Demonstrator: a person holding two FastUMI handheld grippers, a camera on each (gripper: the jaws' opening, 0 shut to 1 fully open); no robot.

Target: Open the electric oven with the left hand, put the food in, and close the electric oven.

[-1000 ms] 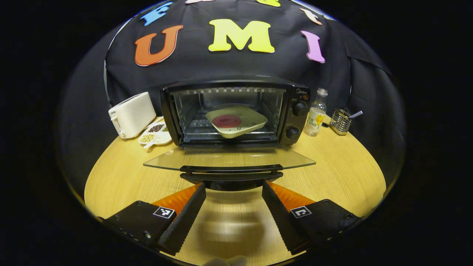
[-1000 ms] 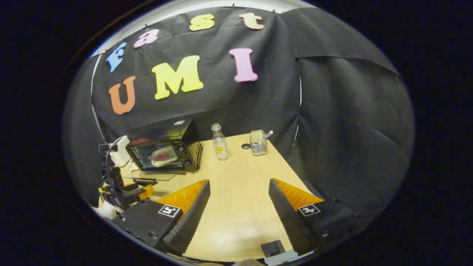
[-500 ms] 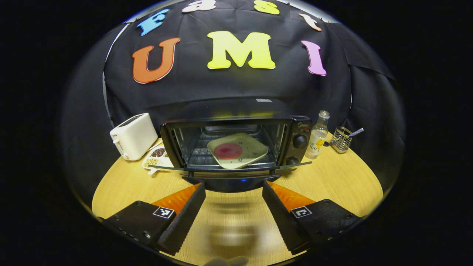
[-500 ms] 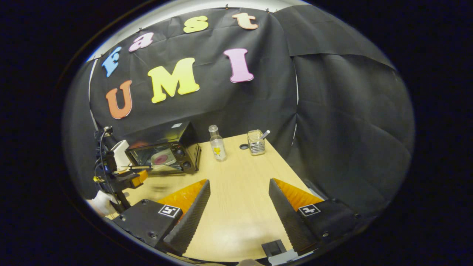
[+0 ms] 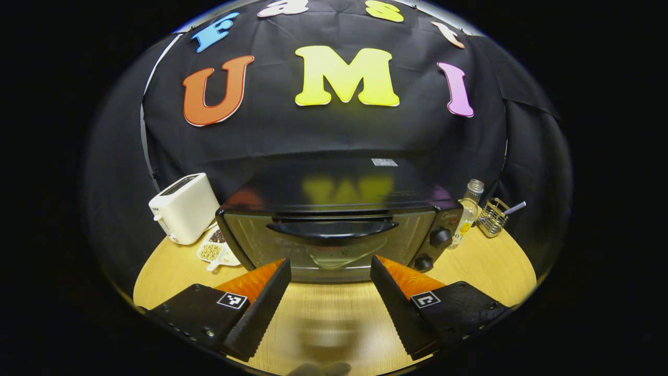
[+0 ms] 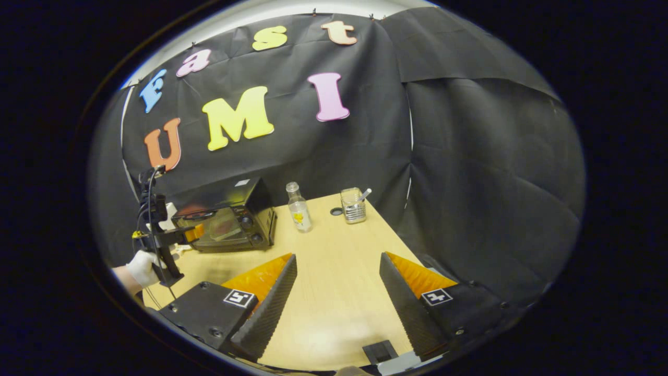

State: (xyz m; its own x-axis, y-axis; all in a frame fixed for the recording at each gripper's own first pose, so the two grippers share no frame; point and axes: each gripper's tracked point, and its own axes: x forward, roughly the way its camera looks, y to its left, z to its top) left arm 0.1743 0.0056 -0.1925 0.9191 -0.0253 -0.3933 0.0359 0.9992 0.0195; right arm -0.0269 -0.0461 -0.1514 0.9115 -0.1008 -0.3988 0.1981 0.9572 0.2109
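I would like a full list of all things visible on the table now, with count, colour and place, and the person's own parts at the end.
electric oven: 1, black, table centre, door closed
plate: 1, pale, inside the oven behind the glass
toaster: 1, white, left of oven
snack dish: 1, white, in front of toaster
bottle: 1, clear, right of oven
wire holder: 1, metal, right of bottle
table: 1, light wood
left gripper: 1, open, before the oven door
right gripper: 1, open, above bare table
hand: 1, white glove, holding left gripper

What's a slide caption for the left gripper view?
Open left gripper faces the closed oven, plate inside.
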